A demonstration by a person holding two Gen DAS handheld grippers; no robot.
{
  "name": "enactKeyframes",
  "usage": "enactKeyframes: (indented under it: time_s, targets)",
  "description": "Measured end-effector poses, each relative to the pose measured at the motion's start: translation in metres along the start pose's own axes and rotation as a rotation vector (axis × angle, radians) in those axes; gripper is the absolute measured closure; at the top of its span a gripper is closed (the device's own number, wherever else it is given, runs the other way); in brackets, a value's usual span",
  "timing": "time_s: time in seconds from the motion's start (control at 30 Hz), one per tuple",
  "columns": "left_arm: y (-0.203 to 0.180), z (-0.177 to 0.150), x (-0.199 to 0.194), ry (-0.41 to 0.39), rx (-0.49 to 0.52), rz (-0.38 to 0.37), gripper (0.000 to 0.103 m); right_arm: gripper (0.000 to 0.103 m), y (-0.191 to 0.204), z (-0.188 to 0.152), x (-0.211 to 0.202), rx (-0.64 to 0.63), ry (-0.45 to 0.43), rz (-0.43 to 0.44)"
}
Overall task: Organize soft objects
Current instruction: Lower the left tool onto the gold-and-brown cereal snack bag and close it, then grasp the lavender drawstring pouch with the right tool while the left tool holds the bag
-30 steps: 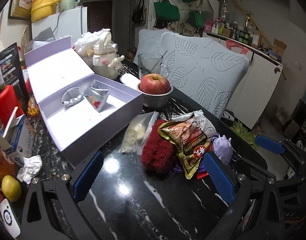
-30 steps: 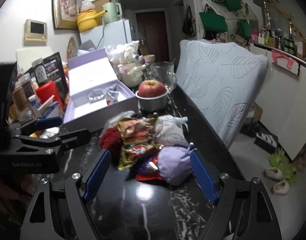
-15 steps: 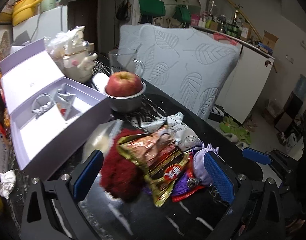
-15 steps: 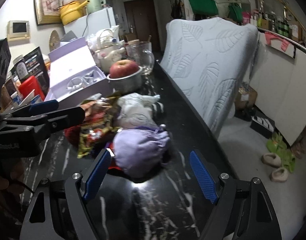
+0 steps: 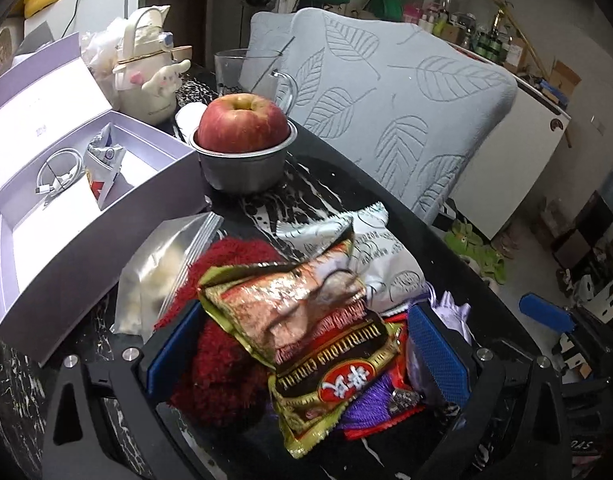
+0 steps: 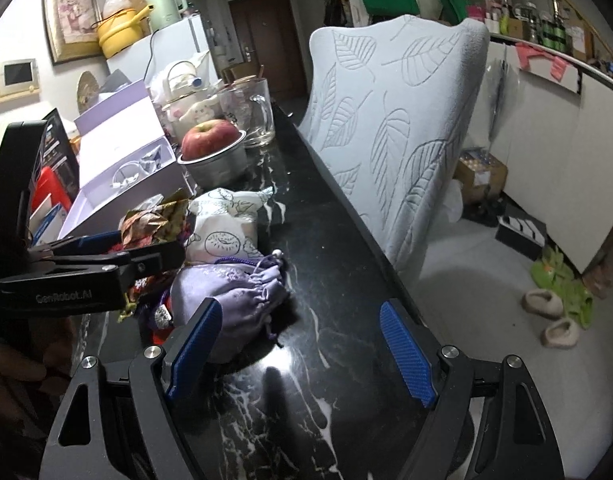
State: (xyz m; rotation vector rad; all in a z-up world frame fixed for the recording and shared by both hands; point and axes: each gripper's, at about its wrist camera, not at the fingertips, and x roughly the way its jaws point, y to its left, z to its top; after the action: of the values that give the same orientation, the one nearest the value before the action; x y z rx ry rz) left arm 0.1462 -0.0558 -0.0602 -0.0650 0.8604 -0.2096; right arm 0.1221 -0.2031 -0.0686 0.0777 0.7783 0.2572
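Heap of soft things on the black marbled table (image 6: 338,364), close to its right-hand edge. At the heap's left, a red fuzzy bundle (image 5: 222,364), half under a gold and brown snack packet (image 5: 306,336) lying on top. Behind the packet, a white printed pouch (image 6: 226,232); beneath it, purple and red bits too buried to name. On the heap's right side, a lilac drawstring bag (image 6: 242,292), mouth gathered, cord trailing onto the table. Against the bundle's left, a clear zip bag (image 5: 162,268) holding something pale.

Left gripper (image 5: 306,352) down over the heap, jaws wide apart, straddling the bundle and the packet, blue pads (image 5: 174,348) not seen pressing on either; nothing held. Right gripper (image 6: 302,356) also wide open, left pad just beside the lilac bag, bare table between the jaws; empty.

Further back, a lavender box (image 5: 74,240) with lid raised, a coiled cable inside. Beside it a metal bowl (image 5: 242,168) with an apple (image 5: 242,124), then a glass mug (image 6: 254,116). Along the table's right, a chair back under a leaf-patterned cover (image 6: 390,120).
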Motion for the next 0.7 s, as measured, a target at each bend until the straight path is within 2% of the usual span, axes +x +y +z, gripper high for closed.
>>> enactKeyframes:
  time_s: [0.03, 0.07, 0.2, 0.37, 0.47, 0.67, 0.7]
  targets:
    - [0.001, 0.0, 0.001, -0.004, -0.002, 0.004, 0.006, 0.021, -0.001, 0.0, 0.001, 0.002, 0.002, 0.005]
    - [0.001, 0.0, 0.002, -0.004, 0.001, 0.016, 0.016, 0.021, 0.0, 0.001, 0.003, 0.002, 0.004, 0.009]
    - [0.0, 0.001, 0.001, -0.014, 0.028, 0.018, 0.029, 0.021, 0.0, 0.003, 0.006, 0.006, 0.01, 0.021]
    - [-0.003, 0.002, -0.01, -0.024, 0.052, -0.009, 0.032, 0.021, 0.001, 0.003, 0.009, 0.001, 0.012, 0.016]
    - [-0.004, 0.002, -0.019, -0.022, 0.054, -0.028, 0.039, 0.021, 0.004, 0.003, 0.01, -0.006, 0.014, 0.024]
    - [-0.004, 0.001, -0.042, -0.047, 0.076, -0.052, 0.045, 0.021, 0.008, 0.003, 0.01, 0.0, 0.01, 0.074]
    - [-0.003, 0.0, -0.044, -0.05, 0.078, -0.053, 0.051, 0.021, 0.008, 0.002, 0.01, 0.004, 0.011, 0.088]
